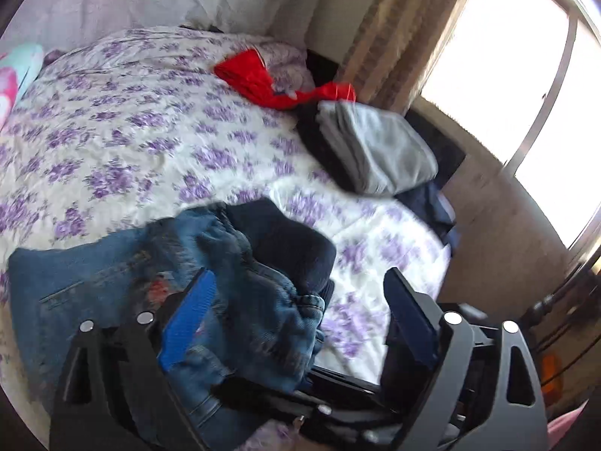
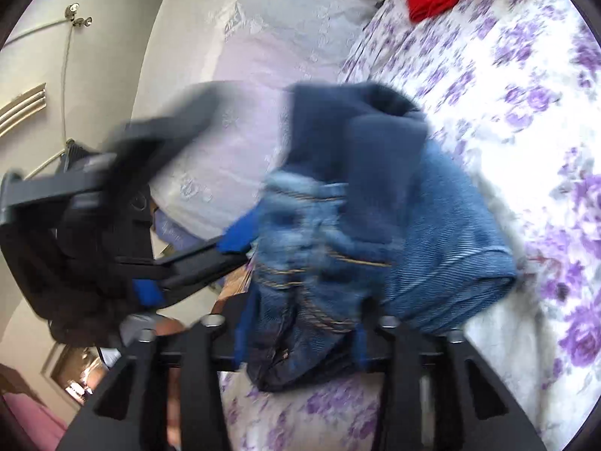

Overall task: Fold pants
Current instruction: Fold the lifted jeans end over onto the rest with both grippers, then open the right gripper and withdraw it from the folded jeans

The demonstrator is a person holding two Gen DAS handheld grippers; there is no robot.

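Note:
A bundle of folded blue jeans (image 1: 240, 263) with a dark navy fold on top lies on the floral bedspread (image 1: 131, 131). My left gripper (image 1: 300, 274) stands wide open over its right part. One blue pad (image 1: 188, 319) rests against the denim, and the other finger (image 1: 409, 315) is clear of it, above the sheet. In the right wrist view the jeans (image 2: 443, 233) bulge up between the blue pads of my right gripper (image 2: 300, 330), which stands open around the cloth. The left gripper (image 2: 225, 173) shows there, blurred, at the bundle's left side.
A red garment (image 1: 259, 79) lies at the far side of the bed. A folded grey and dark stack (image 1: 383, 150) sits near the right bed edge. Beyond it are a curtain (image 1: 394, 37) and a bright window (image 1: 507, 75). A pale pillow (image 2: 263, 56) is at the head.

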